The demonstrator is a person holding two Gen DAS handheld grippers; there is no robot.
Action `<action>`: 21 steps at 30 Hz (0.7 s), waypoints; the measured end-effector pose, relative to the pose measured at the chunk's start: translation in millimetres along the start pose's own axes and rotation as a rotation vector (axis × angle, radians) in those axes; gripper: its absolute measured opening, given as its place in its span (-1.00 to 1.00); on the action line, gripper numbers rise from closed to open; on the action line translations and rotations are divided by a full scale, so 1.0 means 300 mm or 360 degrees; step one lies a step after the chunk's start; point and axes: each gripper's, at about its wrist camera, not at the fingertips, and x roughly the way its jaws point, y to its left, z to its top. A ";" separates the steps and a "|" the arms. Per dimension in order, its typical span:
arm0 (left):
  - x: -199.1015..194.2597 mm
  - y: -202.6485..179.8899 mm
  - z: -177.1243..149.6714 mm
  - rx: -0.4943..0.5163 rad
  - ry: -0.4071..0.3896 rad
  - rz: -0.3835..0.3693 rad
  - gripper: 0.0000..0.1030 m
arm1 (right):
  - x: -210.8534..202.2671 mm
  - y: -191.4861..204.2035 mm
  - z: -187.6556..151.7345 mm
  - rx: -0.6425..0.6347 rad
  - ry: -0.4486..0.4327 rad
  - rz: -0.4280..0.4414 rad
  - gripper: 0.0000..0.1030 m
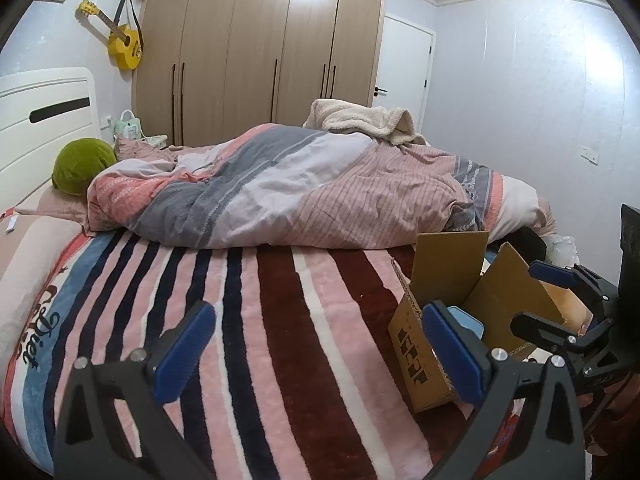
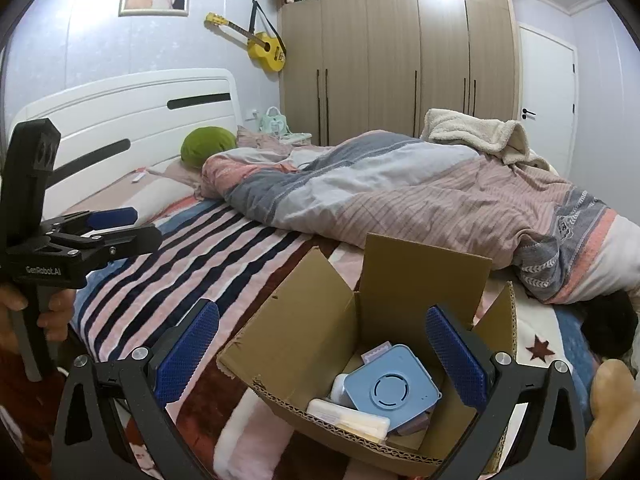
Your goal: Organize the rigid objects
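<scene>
Grippers are both hanging wide and empty: right gripper [image 2: 322, 350] over the cardboard box [image 2: 304, 320] holding collected items, left gripper [image 1: 320, 350] over striped blanket [image 1: 280, 320]. Packing appears nearly finished; the next move is locating any remaining object.

Left gripper [image 1: 318, 344]: jaws spread wide, blue pads facing each other, nothing between them. Right gripper [image 2: 322, 348]: jaws likewise wide apart, empty — seen from the left wrist view it sits just to the right, level. Left hand [image 2: 24, 312] grips its handle.
</scene>
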 end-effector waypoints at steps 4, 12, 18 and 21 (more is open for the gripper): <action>-0.001 0.001 0.000 0.0003 -0.0002 0.0013 0.99 | 0.000 0.010 -0.002 0.0005 0.0004 -0.0010 1.00; 0.002 0.006 -0.002 -0.0002 0.0000 0.0024 0.99 | 0.001 0.007 -0.004 0.0007 0.0005 -0.0014 1.00; 0.003 0.013 -0.003 -0.0007 0.0003 0.0022 0.99 | 0.001 0.003 -0.004 0.0013 0.0004 -0.0010 1.00; 0.002 0.019 -0.005 -0.0008 0.0004 0.0027 0.99 | 0.001 0.004 -0.008 0.0013 0.0006 -0.0016 1.00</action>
